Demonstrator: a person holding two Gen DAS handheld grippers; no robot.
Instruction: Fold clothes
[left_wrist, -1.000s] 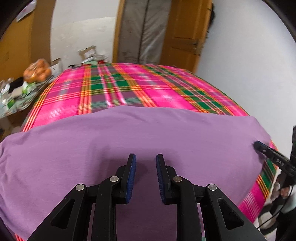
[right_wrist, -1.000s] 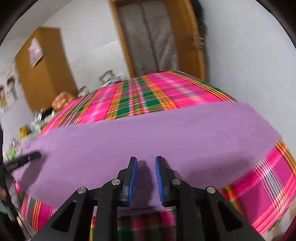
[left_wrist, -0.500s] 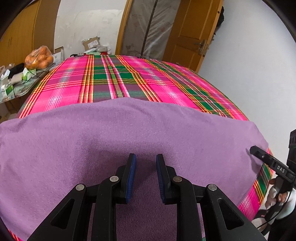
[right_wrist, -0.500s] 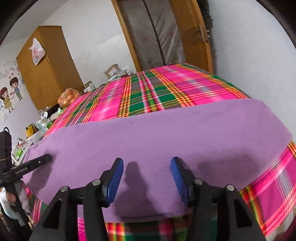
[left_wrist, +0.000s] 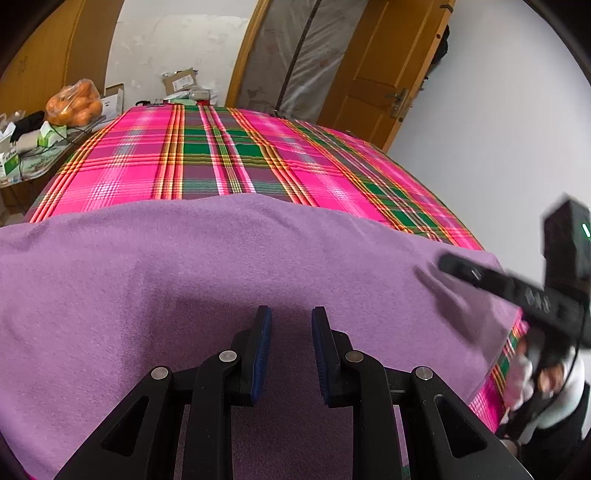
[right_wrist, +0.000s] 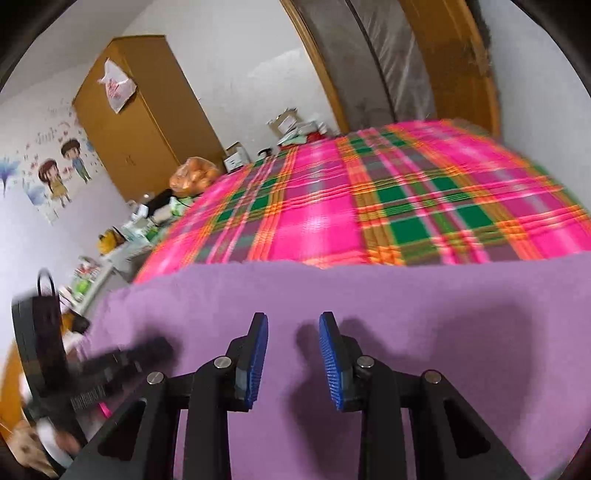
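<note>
A purple cloth (left_wrist: 221, 266) lies flat across the near end of a bed with a pink and green plaid cover (left_wrist: 221, 155). My left gripper (left_wrist: 290, 321) hovers just above the cloth's middle, its blue pads a small gap apart and empty. My right gripper (right_wrist: 293, 328) is over the same cloth (right_wrist: 406, 295), open and empty. The right gripper also shows in the left wrist view (left_wrist: 509, 288) at the cloth's right edge. The left gripper shows blurred in the right wrist view (right_wrist: 122, 362) at the cloth's left edge.
A side table with a bag of oranges (left_wrist: 74, 105) and small boxes stands left of the bed. A wooden wardrobe (right_wrist: 144, 114) and a wooden door (left_wrist: 380, 74) are at the back. A white wall runs along the bed's right side.
My right gripper opened wide, then narrowed somewhat, and moved in over the cloth. My left gripper came lower and closer to the cloth. Both views tilted.
</note>
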